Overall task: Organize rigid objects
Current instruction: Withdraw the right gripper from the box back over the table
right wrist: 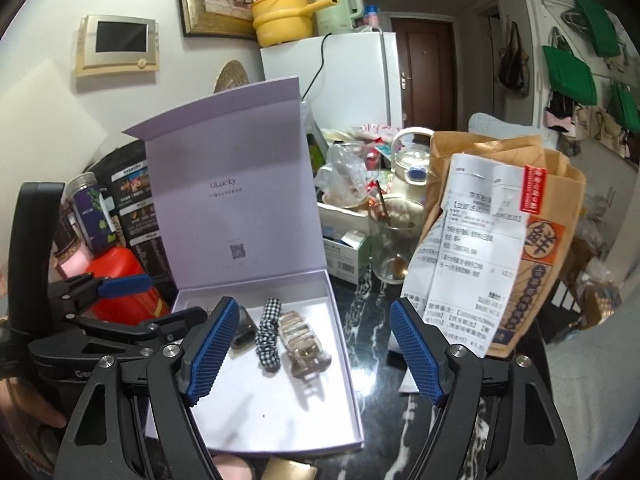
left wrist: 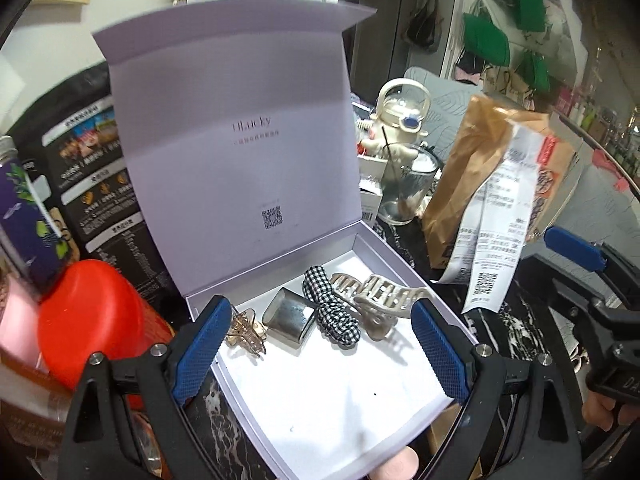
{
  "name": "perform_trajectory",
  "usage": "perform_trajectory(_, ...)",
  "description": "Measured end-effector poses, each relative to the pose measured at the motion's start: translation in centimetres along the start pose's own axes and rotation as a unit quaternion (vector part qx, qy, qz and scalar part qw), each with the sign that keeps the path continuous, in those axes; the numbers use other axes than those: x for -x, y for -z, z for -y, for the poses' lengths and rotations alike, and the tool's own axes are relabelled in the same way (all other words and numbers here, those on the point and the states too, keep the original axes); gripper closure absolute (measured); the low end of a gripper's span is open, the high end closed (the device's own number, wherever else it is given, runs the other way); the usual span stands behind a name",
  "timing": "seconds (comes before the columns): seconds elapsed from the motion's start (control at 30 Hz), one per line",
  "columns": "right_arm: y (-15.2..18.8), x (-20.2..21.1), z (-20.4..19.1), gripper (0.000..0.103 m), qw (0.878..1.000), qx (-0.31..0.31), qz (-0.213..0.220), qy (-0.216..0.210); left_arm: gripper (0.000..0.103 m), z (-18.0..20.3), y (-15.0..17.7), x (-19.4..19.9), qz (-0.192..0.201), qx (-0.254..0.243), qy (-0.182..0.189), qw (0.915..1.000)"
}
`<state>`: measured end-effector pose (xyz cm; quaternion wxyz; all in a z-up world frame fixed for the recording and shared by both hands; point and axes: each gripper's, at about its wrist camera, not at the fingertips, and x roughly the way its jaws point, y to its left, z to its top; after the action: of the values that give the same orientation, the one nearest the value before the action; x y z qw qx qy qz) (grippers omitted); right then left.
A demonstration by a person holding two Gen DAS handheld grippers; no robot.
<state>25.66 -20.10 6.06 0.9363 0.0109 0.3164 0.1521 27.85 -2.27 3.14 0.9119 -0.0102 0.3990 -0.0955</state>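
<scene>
An open lilac box [left wrist: 384, 246] [right wrist: 344, 312] stands on the dark marble table with its lid upright. Inside lie a small clear claw clip [left wrist: 246, 334], a metal square clip [left wrist: 289, 317] [right wrist: 243, 334], a black-and-white checked hair tie [left wrist: 332, 312] [right wrist: 267, 336] and a large beige claw clip [left wrist: 380, 304] [right wrist: 302, 344]. My left gripper [left wrist: 320, 348] is open and empty over the box. My right gripper [right wrist: 314, 352] is open and empty over the box's right edge. A gold object [right wrist: 286, 470] lies below the box, partly hidden.
A red canister [left wrist: 92, 320] [right wrist: 120, 288], a dark bottle [left wrist: 28, 216] and black packets stand left of the box. A glass [left wrist: 406, 188] [right wrist: 390, 248], a kettle-shaped jar [left wrist: 400, 120] and a brown paper bag with receipts [left wrist: 492, 200] [right wrist: 500, 248] stand right.
</scene>
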Motion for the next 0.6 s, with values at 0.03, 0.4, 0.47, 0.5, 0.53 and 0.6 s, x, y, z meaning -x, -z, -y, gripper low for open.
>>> perform_trajectory(0.03, 0.1, 0.5, -0.1, 0.024, 1.000, 0.001, 0.002, 0.000, 0.011, 0.0, 0.1, 0.4, 0.002, 0.000, 0.002, 1.0000)
perform_trajectory(0.4, 1.1, 4.3, -1.4, 0.024, 1.000, 0.015, 0.018, 0.005, 0.011, 0.1, 1.5, 3.4, 0.004, 0.010, 0.016, 0.9998)
perform_trajectory(0.47, 1.3, 4.9, -1.6, 0.024, 1.000, 0.017, 0.020, 0.003, 0.011, 0.1, 1.8, 4.2, 0.008, 0.010, 0.019, 0.9997)
perform_trajectory(0.5, 1.5, 5.3, -1.7, 0.024, 1.000, 0.018, 0.021, 0.002, 0.011, 0.1, 1.9, 4.5, 0.009, 0.009, 0.019, 0.9997)
perform_trajectory(0.53, 1.6, 5.6, -1.8, 0.024, 1.000, 0.019, 0.022, 0.002, 0.011, 0.1, 2.1, 4.8, 0.010, 0.008, 0.018, 0.9998)
perform_trajectory(0.6, 2.0, 6.2, -2.0, 0.024, 0.999, 0.020, 0.025, 0.001, 0.011, 0.3, 2.5, 5.4, 0.008, 0.009, 0.015, 0.9998)
